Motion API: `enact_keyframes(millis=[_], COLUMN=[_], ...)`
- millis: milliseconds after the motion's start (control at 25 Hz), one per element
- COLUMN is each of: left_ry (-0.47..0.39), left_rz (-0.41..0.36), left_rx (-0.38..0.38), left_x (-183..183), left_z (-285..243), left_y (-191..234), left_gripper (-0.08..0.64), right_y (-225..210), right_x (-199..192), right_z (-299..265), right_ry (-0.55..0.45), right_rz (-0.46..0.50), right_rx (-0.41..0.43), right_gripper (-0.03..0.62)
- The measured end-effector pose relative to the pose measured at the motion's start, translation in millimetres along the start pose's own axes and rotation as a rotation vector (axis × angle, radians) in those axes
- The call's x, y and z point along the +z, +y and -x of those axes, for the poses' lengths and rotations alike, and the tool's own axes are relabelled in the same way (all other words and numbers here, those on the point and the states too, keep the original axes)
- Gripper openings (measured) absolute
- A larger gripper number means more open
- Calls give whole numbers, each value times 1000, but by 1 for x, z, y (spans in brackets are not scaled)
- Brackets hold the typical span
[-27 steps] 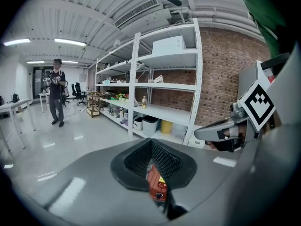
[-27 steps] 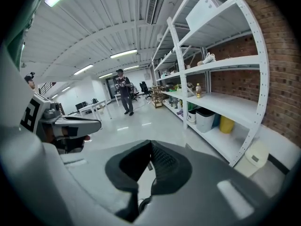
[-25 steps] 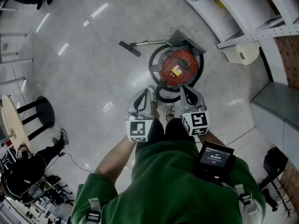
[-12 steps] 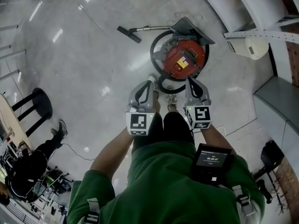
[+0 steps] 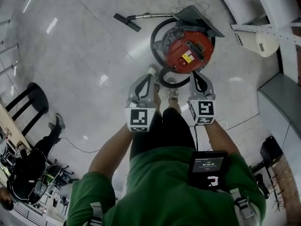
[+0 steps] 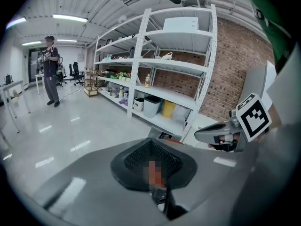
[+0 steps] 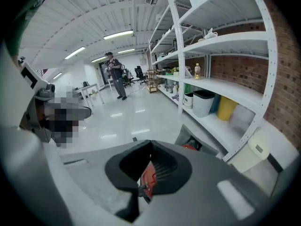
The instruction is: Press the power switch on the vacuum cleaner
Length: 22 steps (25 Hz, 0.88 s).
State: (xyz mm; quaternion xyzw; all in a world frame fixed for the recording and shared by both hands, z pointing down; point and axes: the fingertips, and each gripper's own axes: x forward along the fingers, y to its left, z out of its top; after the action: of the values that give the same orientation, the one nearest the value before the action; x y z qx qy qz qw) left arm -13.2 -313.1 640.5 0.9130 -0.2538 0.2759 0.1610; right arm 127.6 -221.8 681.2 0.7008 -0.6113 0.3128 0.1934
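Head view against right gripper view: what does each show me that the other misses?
Only the head view: the whole round red vacuum cleaner from above, its black hose looped round it, the black floor nozzle, a black stool. Only the right gripper view: a small bottle on a white shelf, a person standing far off. Both: the right gripper, shut, with the vacuum cleaner ahead; through its jaws just a red sliver shows.

Left gripper (image 5: 149, 76), right gripper (image 5: 196, 79) — side by side, jaws closed.
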Motion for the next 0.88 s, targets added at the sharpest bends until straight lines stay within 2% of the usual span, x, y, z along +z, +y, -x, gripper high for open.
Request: enact_keyframes(millis=[440, 880], left_ry=[60, 92], left_rz=[13, 53], left_rx=[-21, -24], left_x=[-47, -87], left_z=[-35, -63], left_y=[11, 9], left_gripper=[8, 8], right_y=[-6, -19], right_x=[-57, -110], right_z=[-44, -75], right_ry=[97, 173], right_rz=[60, 79], right_rx=[36, 47], right_gripper=[3, 3])
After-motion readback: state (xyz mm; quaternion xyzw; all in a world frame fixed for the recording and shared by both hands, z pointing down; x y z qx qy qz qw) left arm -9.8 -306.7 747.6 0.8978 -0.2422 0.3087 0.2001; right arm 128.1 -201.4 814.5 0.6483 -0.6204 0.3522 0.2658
